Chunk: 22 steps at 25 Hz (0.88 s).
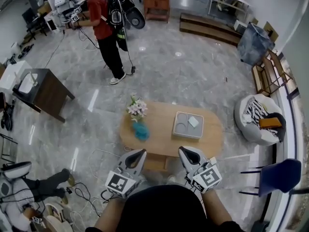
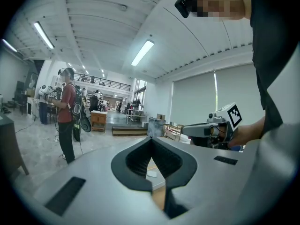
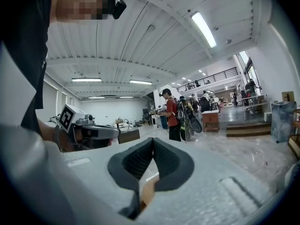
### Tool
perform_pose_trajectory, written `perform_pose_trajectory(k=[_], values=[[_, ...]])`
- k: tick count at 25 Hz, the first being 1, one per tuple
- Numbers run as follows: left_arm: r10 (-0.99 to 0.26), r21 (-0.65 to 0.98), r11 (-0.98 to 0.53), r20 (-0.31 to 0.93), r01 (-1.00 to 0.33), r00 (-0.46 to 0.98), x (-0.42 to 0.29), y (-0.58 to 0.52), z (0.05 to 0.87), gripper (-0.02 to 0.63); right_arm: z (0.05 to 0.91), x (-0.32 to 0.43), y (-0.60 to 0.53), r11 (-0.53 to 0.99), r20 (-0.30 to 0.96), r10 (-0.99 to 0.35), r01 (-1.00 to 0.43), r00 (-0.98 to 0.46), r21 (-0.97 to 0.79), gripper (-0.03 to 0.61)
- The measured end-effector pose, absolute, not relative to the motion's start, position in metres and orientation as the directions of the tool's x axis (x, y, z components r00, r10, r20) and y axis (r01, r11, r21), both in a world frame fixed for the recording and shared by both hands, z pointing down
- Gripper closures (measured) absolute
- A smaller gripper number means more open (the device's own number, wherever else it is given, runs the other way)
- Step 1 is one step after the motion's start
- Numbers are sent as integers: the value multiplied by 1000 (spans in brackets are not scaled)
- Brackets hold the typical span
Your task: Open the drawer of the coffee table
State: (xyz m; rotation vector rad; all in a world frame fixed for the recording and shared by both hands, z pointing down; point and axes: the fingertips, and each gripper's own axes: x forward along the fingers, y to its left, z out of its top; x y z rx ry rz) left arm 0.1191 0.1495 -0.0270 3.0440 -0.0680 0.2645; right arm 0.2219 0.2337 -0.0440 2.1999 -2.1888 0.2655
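Your coffee table [image 1: 161, 134] is the oval wooden one in the middle of the head view, straight ahead of you at 12 o'clock. What shows of its drawer [image 1: 155, 165] is a wooden panel under the near edge, at the table's 6 o'clock, and it sits tucked in under the top.

Your left gripper [image 1: 138, 154] hangs just off that near edge at about 7 o'clock of the table. Your right gripper [image 1: 185, 152] is beside it at about 5 o'clock. The drawer panel lies between and below the two, and neither gripper touches it.

In the left gripper view the jaws of the left gripper [image 2: 151, 140] are pressed together with nothing between them. The right gripper [image 3: 153, 140] is the same in its own view: closed and empty. Both point roughly level, out across the tabletop.

On the table, a grey square tray [image 1: 200, 132] sits at the centre, toward 3 o'clock. A blue vase [image 1: 141, 131] with pale flowers [image 1: 137, 107] stands at the 9 o'clock end.

Further out:
- At 11 o'clock, a person in a red shirt [image 1: 100, 18] with a backpack stands on the marble floor [image 1: 193, 71].
- At 9 o'clock there is a dark side table [image 1: 47, 93].
- At 3 o'clock there is a round white seat [image 1: 251, 124].
- At 4 o'clock there is a blue chair [image 1: 278, 175].
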Motion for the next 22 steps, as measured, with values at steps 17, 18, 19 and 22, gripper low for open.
perform_pose_trajectory(k=[17, 18, 19, 22], values=[[-83, 137, -984, 196, -111, 977, 118, 158, -30, 601, -38, 221, 240, 14, 160, -987, -995, -30, -97, 581], [-81, 125, -987, 190, -105, 979, 118, 158, -30, 601, -37, 221, 241, 13, 162, -986, -995, -29, -98, 581], [-82, 123, -987, 186, -106, 979, 119, 158, -30, 601, -37, 221, 242, 13, 163, -986, -995, -29, -99, 581], [-86, 151, -981, 199, -118, 976, 122, 161, -33, 601, -36, 223, 245, 15, 161, -986, -995, -31, -102, 581]])
